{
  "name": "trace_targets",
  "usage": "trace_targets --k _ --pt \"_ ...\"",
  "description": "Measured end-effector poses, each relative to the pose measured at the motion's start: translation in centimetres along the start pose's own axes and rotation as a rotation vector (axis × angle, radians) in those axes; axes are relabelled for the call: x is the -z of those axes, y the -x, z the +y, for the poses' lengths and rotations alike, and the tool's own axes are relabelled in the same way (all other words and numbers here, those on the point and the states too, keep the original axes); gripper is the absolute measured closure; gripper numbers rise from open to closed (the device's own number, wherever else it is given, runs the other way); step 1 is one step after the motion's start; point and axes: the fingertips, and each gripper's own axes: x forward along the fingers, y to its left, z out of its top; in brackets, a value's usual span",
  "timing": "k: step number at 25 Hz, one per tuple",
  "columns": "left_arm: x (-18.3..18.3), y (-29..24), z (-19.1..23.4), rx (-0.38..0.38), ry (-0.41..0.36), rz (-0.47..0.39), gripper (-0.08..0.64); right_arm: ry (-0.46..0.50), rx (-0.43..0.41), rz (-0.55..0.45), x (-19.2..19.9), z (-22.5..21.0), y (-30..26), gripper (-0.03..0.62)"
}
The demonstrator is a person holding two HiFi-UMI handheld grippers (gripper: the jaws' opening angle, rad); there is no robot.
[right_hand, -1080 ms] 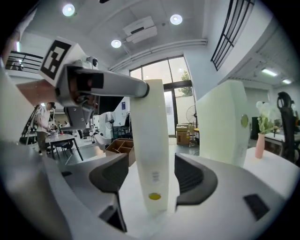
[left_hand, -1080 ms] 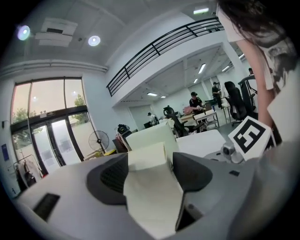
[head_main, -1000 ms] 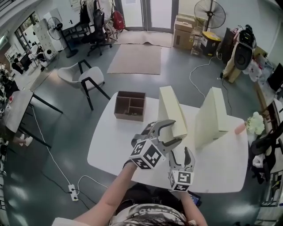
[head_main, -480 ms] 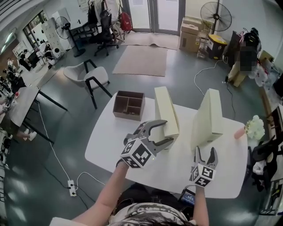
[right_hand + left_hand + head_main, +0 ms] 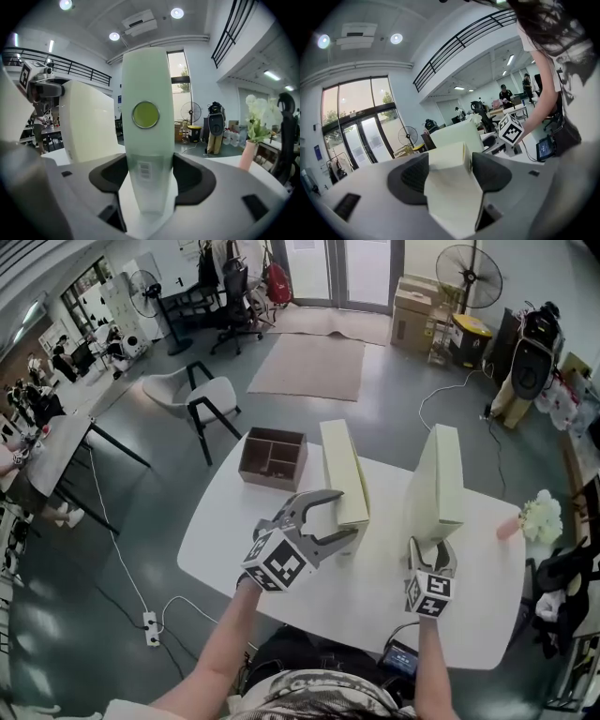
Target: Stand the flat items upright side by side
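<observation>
Two flat cream boxes stand on edge on the white table [image 5: 225, 540], a gap between them. My left gripper [image 5: 345, 514] is shut on the near end of the left box [image 5: 342, 474]; in the left gripper view that box [image 5: 452, 187] fills the space between both pads. My right gripper [image 5: 431, 549] is at the near foot of the right box [image 5: 439, 484]. Its jaws are closing, and the box [image 5: 146, 140], with a round green sticker and a barcode, touches both pads. The left box [image 5: 89, 122] stands just to its left.
A brown wooden organiser [image 5: 272, 457] sits at the table's far left corner. A pink vase of white flowers [image 5: 539, 517] stands at the right edge. A small screen device [image 5: 405, 659] lies near the front edge. Chairs, cables and cartons are on the floor around.
My right gripper has gone from beside the left gripper over to the right box's near end and now straddles it. The left gripper has kept its hold on the left box.
</observation>
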Motion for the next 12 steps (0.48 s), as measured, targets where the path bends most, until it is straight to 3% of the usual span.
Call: trace_targets --k 6,12 --pt "-0.1 0.0 0.0 0.01 -0.011 0.007 0.265 0.032 -0.133 -0.005 -0.1 3.3 -0.2 0.293" --pt "0.1 0.0 -0.2 0.079 -0.051 0.002 0.268 0.078 -0.235 -0.002 -0.3 8.5 -1.0 0.293"
